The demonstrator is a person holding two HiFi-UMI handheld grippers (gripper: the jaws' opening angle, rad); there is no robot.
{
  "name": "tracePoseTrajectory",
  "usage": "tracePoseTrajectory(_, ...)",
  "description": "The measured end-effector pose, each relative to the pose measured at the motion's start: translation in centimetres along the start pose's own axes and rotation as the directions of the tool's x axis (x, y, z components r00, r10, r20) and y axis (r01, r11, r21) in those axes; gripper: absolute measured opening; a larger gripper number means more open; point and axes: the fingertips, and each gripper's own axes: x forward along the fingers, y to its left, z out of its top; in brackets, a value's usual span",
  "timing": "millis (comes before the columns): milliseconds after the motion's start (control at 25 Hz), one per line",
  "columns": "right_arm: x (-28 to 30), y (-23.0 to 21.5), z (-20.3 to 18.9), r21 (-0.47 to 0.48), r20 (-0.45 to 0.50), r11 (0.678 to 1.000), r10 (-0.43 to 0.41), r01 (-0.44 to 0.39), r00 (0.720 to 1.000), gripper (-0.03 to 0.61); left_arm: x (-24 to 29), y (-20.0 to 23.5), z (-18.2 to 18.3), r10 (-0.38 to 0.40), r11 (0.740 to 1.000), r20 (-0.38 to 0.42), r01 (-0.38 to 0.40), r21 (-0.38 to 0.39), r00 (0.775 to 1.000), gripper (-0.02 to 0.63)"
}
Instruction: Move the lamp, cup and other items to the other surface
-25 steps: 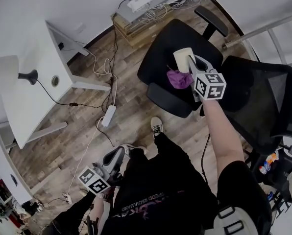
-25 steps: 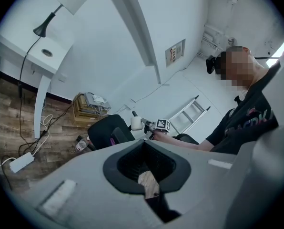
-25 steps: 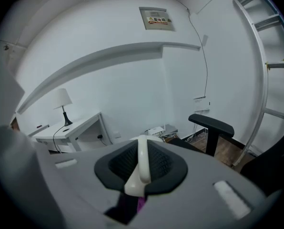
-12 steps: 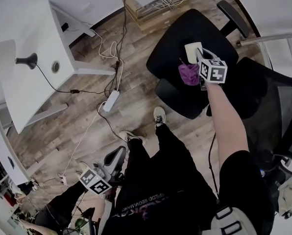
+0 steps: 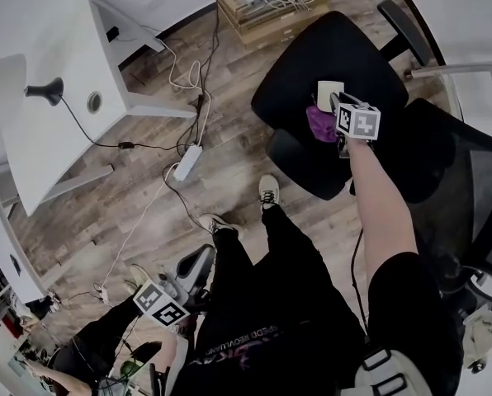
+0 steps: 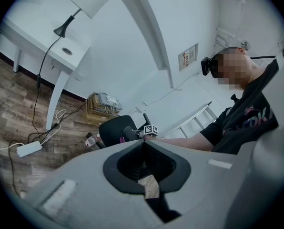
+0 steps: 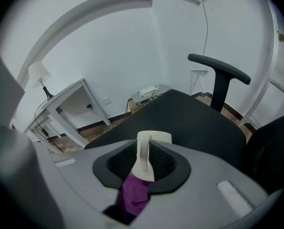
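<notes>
Our right gripper (image 7: 143,163) clamps the handle of the cup (image 7: 154,138) and a purple cloth (image 7: 135,194) at the far-right chair seat (image 5: 312,48), while our left gripper (image 6: 144,163) hangs closed and empty; released on soft padding, the cup may topple.

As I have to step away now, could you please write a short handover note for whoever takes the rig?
Right gripper: fingers shut on the cup by its handle, with a cloth caught below, over the chair; whether it touches the seat is unclear.
Left gripper: shut, empty, low at the person's side.
Lamp: on the table.
Done: nothing set down for certain.
Left: probably release the cup and cloth on the chair, then fetch the lamp.
</notes>
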Motion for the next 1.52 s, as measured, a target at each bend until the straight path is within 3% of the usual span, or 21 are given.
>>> tracePoseTrajectory(200,-0.9,-0.3,0.8,0.019,0.036,0.999,0.028,-0.029,0.999,0.06,0.3,-0.2,0.1,-0.021,1.0,0.001,0.021,0.011,1.0,-0.005)
tracePoseTrajectory(520,-4.1,-1.2,2.7,0.016,0.099,1.0,0.001,-0.003,0.995,-0.002,0.4,-1.0,1.0,-0.059,0.997,0.014,0.058,0.041,0.998,-0.005)
tracePoseTrajectory(720,-5.9,-3.2,2.4,0.114,0.124,0.993,-0.022,0.008,0.992,-0.002,0.1,-1.1,1.5,-0.074,0.996,0.03,0.072,0.053,0.997,-0.005)
tracePoseTrajectory(920,-7.8,-3.6,0.8,0.143,0.136,0.99,-0.017,-0.002,0.991,-0.002,0.1,-1.4,2.0,-0.091,0.994,0.033,0.089,0.063,0.995,-0.005)
tracePoseTrajectory(1080,-10.7,-0.6,1.1,0.109,0.214,0.989,0.076,-0.101,0.974,-0.002,0.7,-1.9,2.1,-0.113,0.991,0.028,0.111,0.075,0.993,-0.005)
tracePoseTrajectory(1280,-15.2,5.7,2.3,0.021,0.28,0.969,0.231,-0.246,0.932,-0.002,1.6,-2.8,2.9,-0.163,0.98,0.036,0.157,0.118,0.986,-0.005)
tracePoseTrajectory(1400,-18.5,9.8,3.2,-0.033,0.307,0.936,0.343,-0.35,0.888,-0.002,1.6,-3.4,3.1,-0.179,0.976,0.056,0.17,0.139,0.982,-0.005)
tracePoseTrajectory(1520,-21.9,14.7,4.0,-0.111,0.316,0.882,0.468,-0.458,0.825,-0.002,1.2,-3.8,3.2,-0.184,0.972,0.08,0.17,0.159,0.98,-0.005)
